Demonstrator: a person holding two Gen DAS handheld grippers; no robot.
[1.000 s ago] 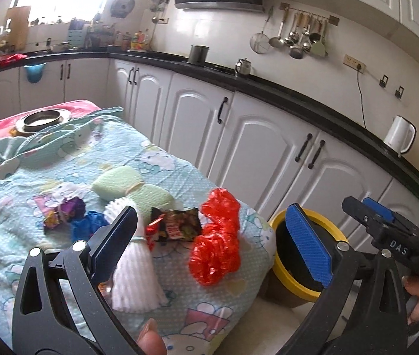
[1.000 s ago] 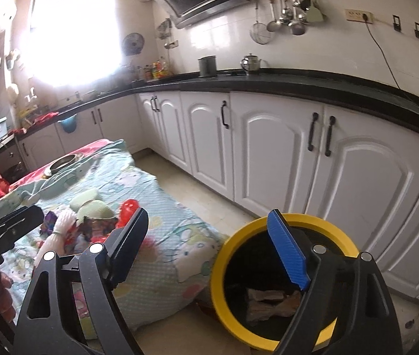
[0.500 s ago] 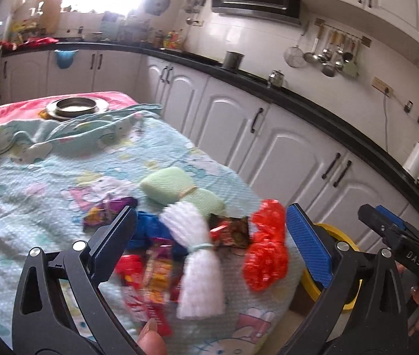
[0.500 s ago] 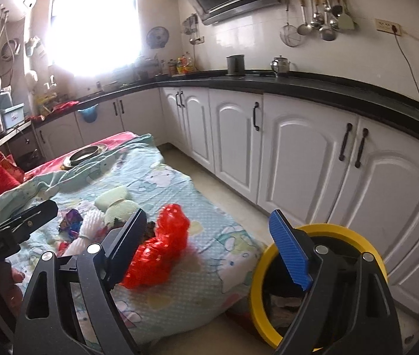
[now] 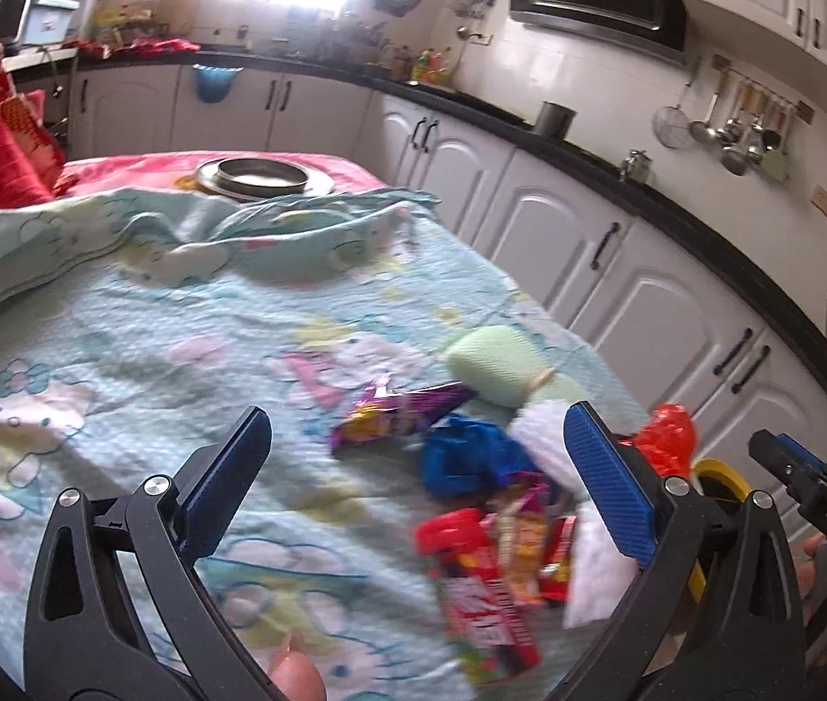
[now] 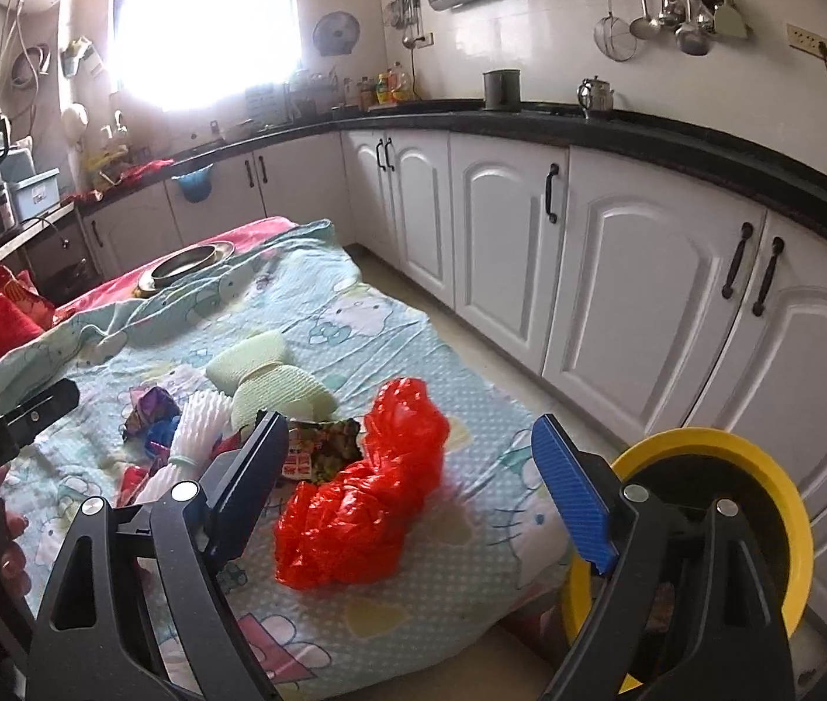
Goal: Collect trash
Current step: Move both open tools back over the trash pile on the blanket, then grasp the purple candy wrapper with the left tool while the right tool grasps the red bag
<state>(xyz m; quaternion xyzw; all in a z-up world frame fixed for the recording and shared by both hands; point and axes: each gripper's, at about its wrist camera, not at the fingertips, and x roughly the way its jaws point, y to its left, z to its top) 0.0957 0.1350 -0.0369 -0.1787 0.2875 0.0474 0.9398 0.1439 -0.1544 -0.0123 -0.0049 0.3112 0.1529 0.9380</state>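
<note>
Left gripper: black frame with flat blue ribbed pads; the fingers stood wide apart with nothing between them, low in the left wrist view.
Right gripper: same black and blue shape; its fingers were wide apart too, and held nothing.
Red bag: crinkly, shiny plastic, bunched in a lump in the lower middle of the right view, between the right fingers but not touched.
Snack wrappers: flat, glossy and bright, blurred at the lower right of the left view.
Blue scrap: crumpled, just above the wrappers.
White foam net: soft mesh tube, tied in the middle.
Green foam nets: two rounded, puffy pieces.
Blanket: soft, bumpy cloth with cartoon cats, under all the trash.
Bin: round with a smooth yellow rim, at the lower right, beside the blanket's edge.
</note>
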